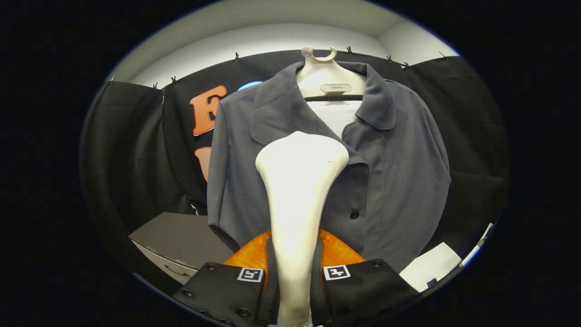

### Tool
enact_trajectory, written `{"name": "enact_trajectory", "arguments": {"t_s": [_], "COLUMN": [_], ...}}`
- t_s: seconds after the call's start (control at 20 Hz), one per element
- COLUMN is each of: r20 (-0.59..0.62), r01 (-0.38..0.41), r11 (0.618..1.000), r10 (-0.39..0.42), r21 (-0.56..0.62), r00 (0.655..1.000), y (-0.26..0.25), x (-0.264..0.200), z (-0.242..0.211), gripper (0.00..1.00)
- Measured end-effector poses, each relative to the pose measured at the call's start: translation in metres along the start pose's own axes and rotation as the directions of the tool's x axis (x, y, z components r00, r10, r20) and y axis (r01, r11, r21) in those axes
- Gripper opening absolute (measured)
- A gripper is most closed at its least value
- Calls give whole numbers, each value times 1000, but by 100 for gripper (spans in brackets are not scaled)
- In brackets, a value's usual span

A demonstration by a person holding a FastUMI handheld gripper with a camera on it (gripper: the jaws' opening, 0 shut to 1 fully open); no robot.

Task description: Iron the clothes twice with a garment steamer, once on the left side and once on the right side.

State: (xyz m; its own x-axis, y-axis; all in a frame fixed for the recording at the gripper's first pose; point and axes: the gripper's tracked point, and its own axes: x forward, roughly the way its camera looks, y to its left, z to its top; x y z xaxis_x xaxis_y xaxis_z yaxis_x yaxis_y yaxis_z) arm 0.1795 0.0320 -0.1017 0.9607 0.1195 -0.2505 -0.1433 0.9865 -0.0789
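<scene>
A grey short-sleeved shirt (386, 181) hangs open-collared on a cream hanger (327, 72), with a dark button (354, 214) on its front. My gripper (294, 272) is shut on the handle of a cream garment steamer (299, 190), both fingers pressing its sides. The steamer stands upright between the fingers. Its wide head sits at chest height, just left of the shirt's middle, over the lapel. I cannot tell whether the head touches the cloth.
A dark grey cabinet (181, 240) with a drawer stands low on the left, beside the shirt's hem. A white box (431, 270) lies low on the right. Black cloth hangs behind the shirt, under a pale wall.
</scene>
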Motion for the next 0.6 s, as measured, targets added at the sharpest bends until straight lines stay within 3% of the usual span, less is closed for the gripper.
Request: {"name": "enact_trajectory", "arguments": {"t_s": [0.6], "r20": [-107], "r01": [15], "r11": [1000], "r10": [-13], "r21": [26], "r00": [994], "y": [-11], "x": [1], "z": [-73], "gripper": [34]}}
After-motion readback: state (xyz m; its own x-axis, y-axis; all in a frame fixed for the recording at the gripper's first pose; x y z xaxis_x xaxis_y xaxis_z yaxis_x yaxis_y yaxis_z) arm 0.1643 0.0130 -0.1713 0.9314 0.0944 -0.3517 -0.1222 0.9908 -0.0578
